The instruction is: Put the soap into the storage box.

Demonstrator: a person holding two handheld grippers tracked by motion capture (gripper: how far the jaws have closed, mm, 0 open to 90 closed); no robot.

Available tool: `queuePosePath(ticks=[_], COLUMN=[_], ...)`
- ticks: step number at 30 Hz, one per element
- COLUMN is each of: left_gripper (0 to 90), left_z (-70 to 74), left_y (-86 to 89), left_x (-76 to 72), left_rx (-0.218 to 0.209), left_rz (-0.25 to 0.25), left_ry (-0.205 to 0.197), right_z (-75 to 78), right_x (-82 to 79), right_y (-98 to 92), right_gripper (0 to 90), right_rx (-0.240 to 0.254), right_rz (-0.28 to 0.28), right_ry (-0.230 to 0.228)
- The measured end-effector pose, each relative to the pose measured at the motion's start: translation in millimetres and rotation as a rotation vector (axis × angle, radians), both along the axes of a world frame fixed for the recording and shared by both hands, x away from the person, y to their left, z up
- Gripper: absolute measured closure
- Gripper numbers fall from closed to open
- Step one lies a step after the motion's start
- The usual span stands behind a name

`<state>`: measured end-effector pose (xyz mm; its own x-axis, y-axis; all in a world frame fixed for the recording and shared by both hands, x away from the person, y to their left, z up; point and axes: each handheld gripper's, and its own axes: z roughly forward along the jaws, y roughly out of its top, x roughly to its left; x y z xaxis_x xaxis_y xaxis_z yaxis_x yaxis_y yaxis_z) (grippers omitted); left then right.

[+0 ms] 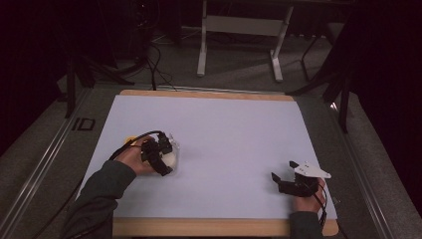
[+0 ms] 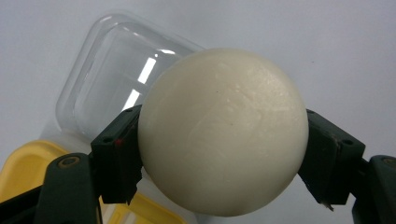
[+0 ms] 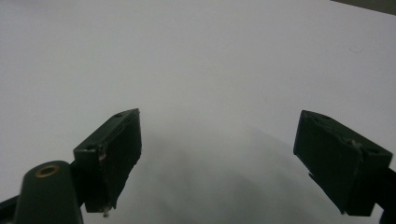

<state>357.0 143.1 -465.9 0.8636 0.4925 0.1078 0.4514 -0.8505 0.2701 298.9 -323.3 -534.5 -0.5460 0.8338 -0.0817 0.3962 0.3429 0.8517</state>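
Ball (image 2: pixel 223 133), cream-white and smooth, is the thing in hand, though the largest thing seen is the table (image 1: pixel 209 226), a wooden top whose edge is exposed along the near and far sides. Almost all of it is covered by a pale sheet (image 1: pixel 224 134). On the left part of that sheet, in the high view, the left gripper (image 1: pixel 164 157) is held over the surface by a hand in a dark sleeve, with its cable trailing back toward the person. Near the sheet's right front corner the right gripper (image 1: pixel 284 172) is seen, well apart from the left one, with a grey plate on top.

In the left gripper view a clear plastic tub (image 2: pixel 116 79) is seen behind the ball, lying on the sheet, and a yellow lid (image 2: pixel 28 163) is visible at the lower left, partly hidden by the jaw. Whether tub and lid touch cannot be told.

The ball is clamped between the two black pads (image 2: pixel 119 154) of the left gripper, one pressed against each side, and is seen in front of the tub.

In the right gripper view the right gripper (image 3: pixel 217 154) is spread wide, with nothing between its jaws but bare sheet (image 3: pixel 196 56).
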Motion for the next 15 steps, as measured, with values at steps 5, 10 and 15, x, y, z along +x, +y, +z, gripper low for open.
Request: queuePosePath(ticks=[5, 10, 15], left_gripper=[25.0, 25.0, 25.0], left_z=[0.6, 0.4, 0.0], left_y=[3.0, 7.9, 14.1], left_x=[2.6, 7.2, 11.4], left_rx=[0.004, 0.001, 0.010], left_rz=[0.028, 0.069, 0.109], left_ry=[-0.003, 0.000, 0.003], right_z=[0.0, 0.0, 0.0], right_x=[0.0, 0.0, 0.0], right_y=[0.0, 0.0, -0.1], right_gripper=[14.8, 14.8, 14.8], right_rx=[0.000, 0.001, 0.001], right_rz=[0.000, 0.000, 0.000], right_ry=[0.000, 0.001, 0.000])
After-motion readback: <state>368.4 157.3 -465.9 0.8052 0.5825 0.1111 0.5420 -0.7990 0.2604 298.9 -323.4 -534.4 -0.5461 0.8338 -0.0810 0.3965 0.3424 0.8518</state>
